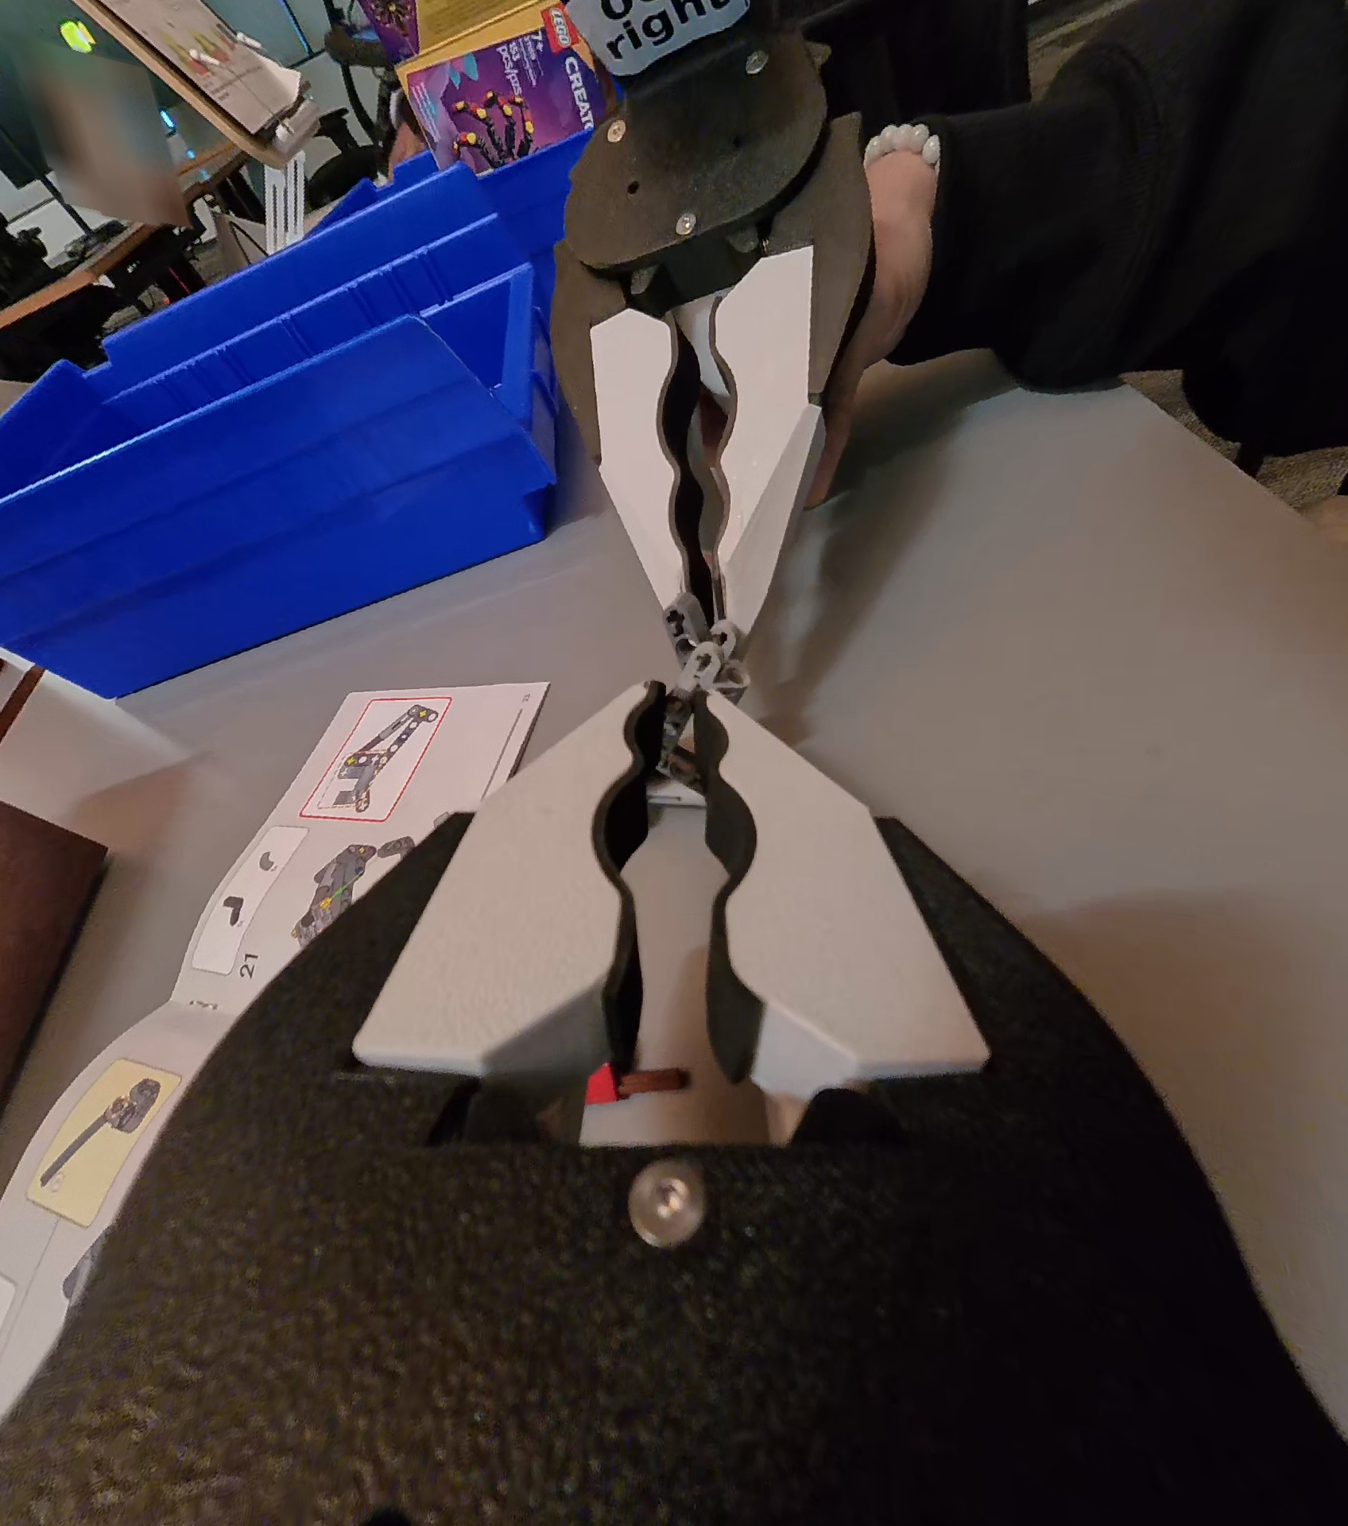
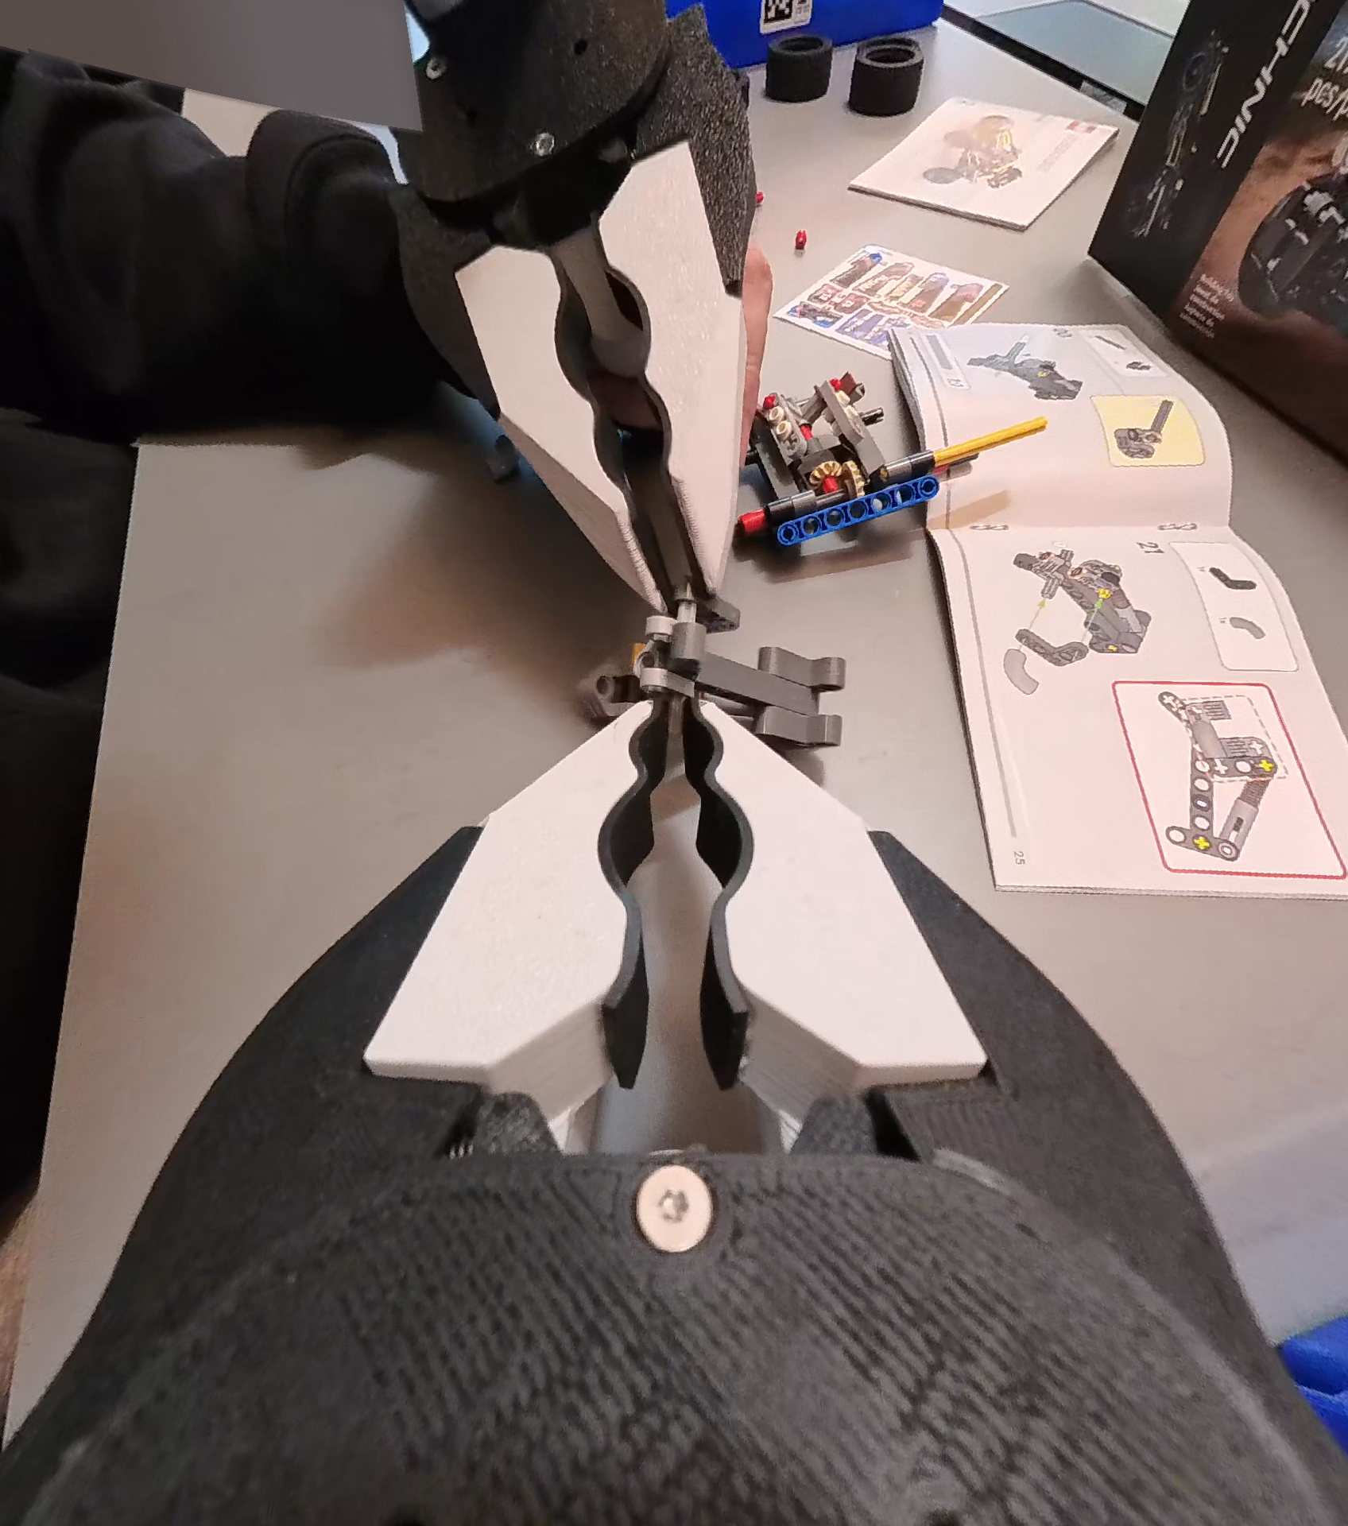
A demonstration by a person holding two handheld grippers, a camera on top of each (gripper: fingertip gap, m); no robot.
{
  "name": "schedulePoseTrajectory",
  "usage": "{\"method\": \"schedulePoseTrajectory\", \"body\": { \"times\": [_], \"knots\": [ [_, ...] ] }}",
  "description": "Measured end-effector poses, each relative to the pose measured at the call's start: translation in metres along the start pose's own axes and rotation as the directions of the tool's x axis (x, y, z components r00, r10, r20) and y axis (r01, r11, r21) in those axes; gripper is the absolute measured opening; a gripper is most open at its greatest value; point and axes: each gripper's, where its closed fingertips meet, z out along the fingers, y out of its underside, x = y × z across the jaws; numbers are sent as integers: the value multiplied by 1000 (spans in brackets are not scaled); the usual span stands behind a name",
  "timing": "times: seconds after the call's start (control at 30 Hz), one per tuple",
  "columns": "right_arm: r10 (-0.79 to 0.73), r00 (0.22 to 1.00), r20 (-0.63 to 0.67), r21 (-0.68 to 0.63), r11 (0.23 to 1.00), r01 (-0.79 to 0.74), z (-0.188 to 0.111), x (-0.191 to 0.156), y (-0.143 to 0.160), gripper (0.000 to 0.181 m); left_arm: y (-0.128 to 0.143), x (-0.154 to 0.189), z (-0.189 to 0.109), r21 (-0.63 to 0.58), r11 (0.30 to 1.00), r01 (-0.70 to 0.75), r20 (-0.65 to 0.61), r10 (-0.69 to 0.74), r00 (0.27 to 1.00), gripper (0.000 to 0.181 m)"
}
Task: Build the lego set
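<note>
1. So, both tools meet tip to tip over the grey table point(image 2: 340, 528), holding one small grey Technic sub-assembly point(image 2: 683, 661) in the air between them, likely so one end is steadied while the other is pushed or pivoted.
2. Left gripper point(image 1: 675, 710): jaws clenched on the near end of that sub-assembly, a dark grey beam pinched at the very tips.
3. Right gripper point(image 2: 675, 714): jaws also clamped on the sub-assembly, from the opposite side; dark grey liftarms stick out sideways, beside its tips.
4. Open instruction booklet point(image 2: 1150, 627) lies flat just beside the sub-assembly, pages facing up, presumably for checking the step.
5. Partly built chassis with blue beam point(image 2: 861, 487) sits on the table beyond the sub-assembly, touching the booklet's far edge; parked, I'd say, until this piece is ready to join.
6. Two black tyres point(image 2: 844, 70) stand well beyond the sub-assembly, unused so far.
7. Blue bins point(image 1: 282, 429) sit off to the sub-assembly's side, contents hidden.
8. Judgement: mid-build, plenty left.
</note>
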Motion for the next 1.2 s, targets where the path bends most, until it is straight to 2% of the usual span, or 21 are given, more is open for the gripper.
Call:
{"method": "schedulePoseTrajectory", "body": {
  "times": [0.47, 0.63, 0.8, 1.07, 1.2],
  "knots": [
    [2, 1000, -5, -10, 1000, -2, 1, 1, 1, 2, 2, -2, 2, -12, 1000, 3, 11, -3, 1000, 4],
    [11, 999, 33, 12, 1000, -12, 1, -3, -2, 3, -2, 4, -8, 33, 999, 20, -44, -19, 999, 6],
    [-65, 994, 86, -19, 998, 67, 4, -18, 3, 3, 15, 11, -19, -78, 994, 70, -114, -79, 990, 30],
    [-117, 982, 150, -36, 992, 124, 5, -31, 7, 2, 18, 42, -16, -149, 984, 93, -259, -130, 957, 29],
    [-133, 975, 177, -22, 990, 139, 3, -36, 6, 2, 20, 49, -12, -193, 968, 161, -276, -211, 938, 29]
  ]
}}
